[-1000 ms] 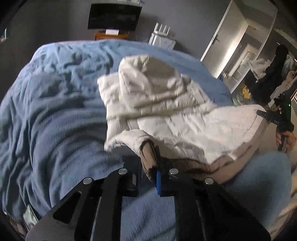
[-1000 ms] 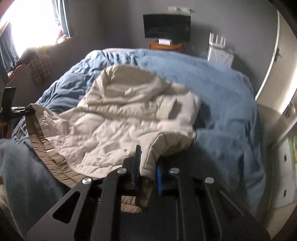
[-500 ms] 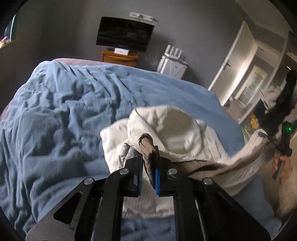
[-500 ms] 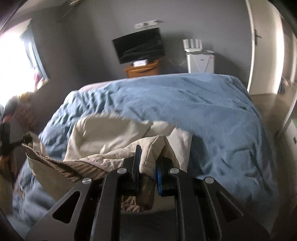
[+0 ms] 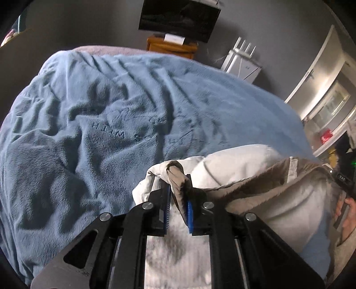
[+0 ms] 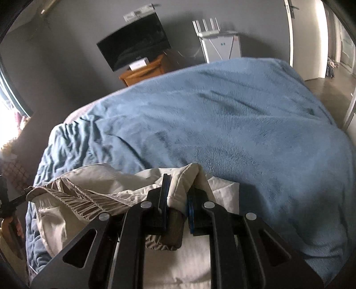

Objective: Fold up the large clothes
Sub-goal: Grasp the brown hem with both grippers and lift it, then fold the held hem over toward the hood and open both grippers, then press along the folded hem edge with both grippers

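Note:
A cream padded jacket (image 5: 233, 162) with a brown ribbed hem is stretched between both grippers over the near part of a bed with a blue blanket (image 5: 100, 133). My left gripper (image 5: 176, 184) pinches a bunched corner of the hem; its jaws are opening slightly, with the cloth still between the pads. My right gripper (image 6: 179, 189) is shut on the other cream corner of the jacket (image 6: 100, 177). The hem runs taut from one gripper to the other. Each view catches the other gripper and the hand that holds it at its edge.
Wrinkled blue blanket (image 6: 244, 133) covers the bed beyond the jacket. At the far wall hang a dark TV (image 5: 178, 17) over a wooden stand (image 5: 173, 46), with a white appliance (image 6: 220, 46) beside them. A doorway (image 6: 316, 40) opens at the right.
Both grippers have carried the hem forward over the jacket toward the far side of the bed. The jacket, spread out earlier, now lies doubled under the grippers, and more blanket shows ahead.

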A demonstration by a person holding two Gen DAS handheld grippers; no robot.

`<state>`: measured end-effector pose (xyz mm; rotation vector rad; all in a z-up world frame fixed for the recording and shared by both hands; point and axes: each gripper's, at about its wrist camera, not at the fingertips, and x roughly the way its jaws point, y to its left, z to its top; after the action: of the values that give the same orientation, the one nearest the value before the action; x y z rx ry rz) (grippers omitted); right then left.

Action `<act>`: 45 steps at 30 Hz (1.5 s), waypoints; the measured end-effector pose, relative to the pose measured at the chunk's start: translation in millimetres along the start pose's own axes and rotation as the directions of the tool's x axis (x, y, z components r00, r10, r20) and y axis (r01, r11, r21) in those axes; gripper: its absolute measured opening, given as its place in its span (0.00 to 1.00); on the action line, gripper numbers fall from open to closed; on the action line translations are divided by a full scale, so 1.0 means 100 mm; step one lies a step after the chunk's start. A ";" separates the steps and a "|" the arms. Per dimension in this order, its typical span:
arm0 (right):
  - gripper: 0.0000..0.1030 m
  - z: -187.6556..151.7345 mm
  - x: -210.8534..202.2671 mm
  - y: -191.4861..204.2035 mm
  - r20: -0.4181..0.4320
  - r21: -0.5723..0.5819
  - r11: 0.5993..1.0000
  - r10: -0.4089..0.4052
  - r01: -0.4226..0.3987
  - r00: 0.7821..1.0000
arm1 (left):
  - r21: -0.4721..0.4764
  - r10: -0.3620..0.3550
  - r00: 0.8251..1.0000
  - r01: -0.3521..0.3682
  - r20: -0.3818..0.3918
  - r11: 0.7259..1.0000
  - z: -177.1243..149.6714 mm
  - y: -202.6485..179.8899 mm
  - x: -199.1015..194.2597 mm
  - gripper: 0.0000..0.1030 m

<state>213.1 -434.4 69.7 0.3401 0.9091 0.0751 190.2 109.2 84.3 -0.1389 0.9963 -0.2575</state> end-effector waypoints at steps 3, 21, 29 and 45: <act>0.11 -0.02 0.26 -0.09 -0.031 0.022 1.000 -0.011 0.012 0.999 | -0.019 0.014 0.999 -0.015 -0.034 1.000 0.03 0.07 0.22 0.15; 0.88 -1.09 -0.53 0.47 0.050 -0.211 0.976 0.058 -0.046 0.997 | 0.009 -0.081 0.996 0.081 0.043 0.997 -0.77 -0.42 -0.44 0.94; 0.91 -1.99 -0.67 0.85 0.041 -0.395 0.919 0.003 0.014 0.999 | 0.255 0.038 0.994 -0.062 0.101 0.965 -1.73 -1.07 -0.51 0.94; 0.93 -1.85 -0.06 0.95 -0.012 -0.374 0.927 -0.015 0.009 1.000 | 0.269 0.086 0.994 -0.102 0.072 0.958 -1.62 -1.13 0.12 0.95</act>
<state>71.5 -298.0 0.3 -0.0226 0.8901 0.2369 43.2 -2.5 13.4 0.1509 0.8963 -0.2989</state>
